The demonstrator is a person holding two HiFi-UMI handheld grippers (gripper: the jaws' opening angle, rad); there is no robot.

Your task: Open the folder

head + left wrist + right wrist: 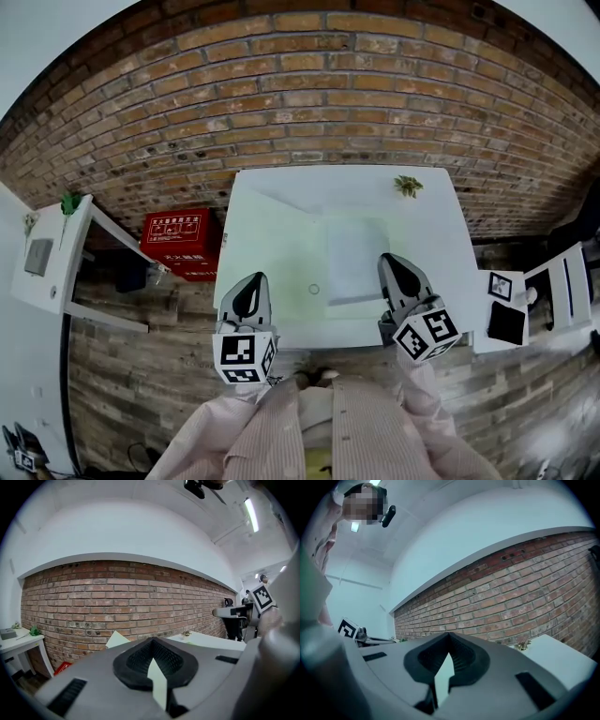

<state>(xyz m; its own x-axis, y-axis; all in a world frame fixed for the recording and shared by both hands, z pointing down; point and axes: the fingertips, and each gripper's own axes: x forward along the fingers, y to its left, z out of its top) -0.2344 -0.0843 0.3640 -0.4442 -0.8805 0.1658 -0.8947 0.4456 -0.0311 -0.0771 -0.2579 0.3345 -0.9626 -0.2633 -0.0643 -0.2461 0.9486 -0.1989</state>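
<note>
While a person stands at the near edge of a white table [272, 211], the head view shows the folder [356, 251] lying flat and closed, right of the table's middle and almost as pale as the top. The left gripper [251, 286] hangs over the near left part of the table, well apart from the folder. The right gripper [394, 267] hovers at the folder's near right corner; contact cannot be told. A small plant [408, 186] sits at the far right of the table, and a red box [178, 242] lies on the floor to the left, by the brick wall [300, 84].

From the left gripper view, aimed level at the wall, the jaws are pressed together at their tips with nothing pinched. The folder is out of sight below.

From the right gripper view, the tips likewise meet on nothing. The table's far right corner and the plant show to the right.

Judging by its look, the folder is a thin, light, bendy plastic sleeve, likely to slide on the smooth top. Its cover lies flush, so a tip must work under a free edge, probably the near right corner. The other gripper would pin the back. Which side is the spine cannot be told.
</note>
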